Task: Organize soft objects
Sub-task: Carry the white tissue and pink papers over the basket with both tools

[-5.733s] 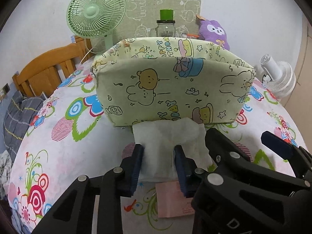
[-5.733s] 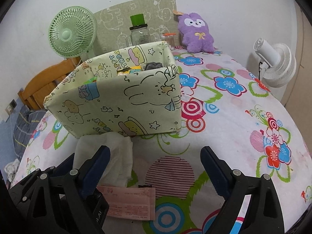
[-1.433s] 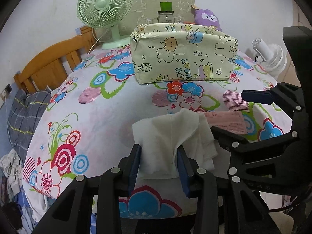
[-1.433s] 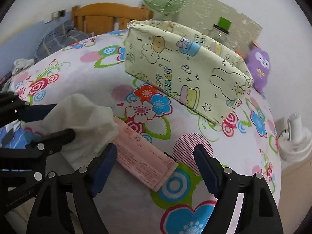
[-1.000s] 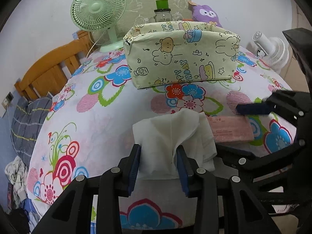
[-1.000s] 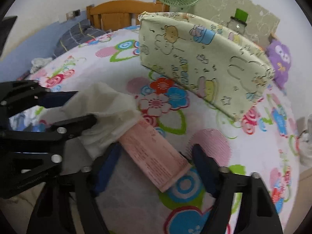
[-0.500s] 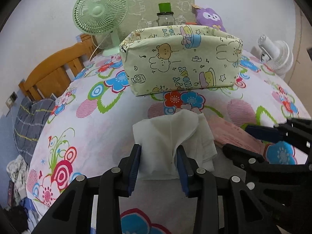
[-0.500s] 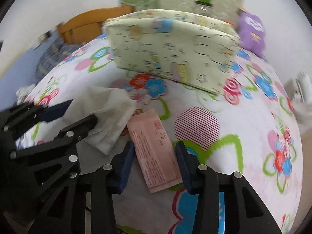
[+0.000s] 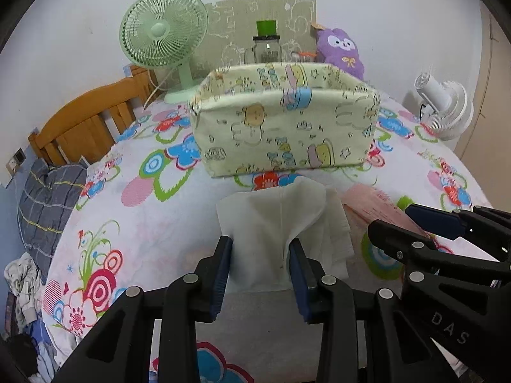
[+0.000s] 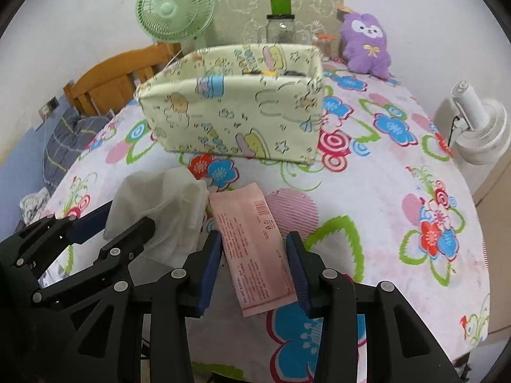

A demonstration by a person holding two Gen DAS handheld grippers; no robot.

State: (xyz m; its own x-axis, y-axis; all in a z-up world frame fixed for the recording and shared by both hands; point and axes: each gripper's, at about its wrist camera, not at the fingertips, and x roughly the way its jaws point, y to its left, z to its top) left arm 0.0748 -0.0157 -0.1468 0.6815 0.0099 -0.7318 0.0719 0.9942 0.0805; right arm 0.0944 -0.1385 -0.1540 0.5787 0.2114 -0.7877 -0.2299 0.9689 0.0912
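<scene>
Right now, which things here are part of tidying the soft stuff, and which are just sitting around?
Part of the job:
white cloth, in the left tool
pink packet, in the right tool
fabric storage box

Lying about:
green fan
white fan
jar
purple plush

Open cloth ahead, bin beyond

The fabric bin (image 10: 236, 118) blocks the middle; bare tablecloth (image 10: 383, 198) lies clear to its right.
</scene>
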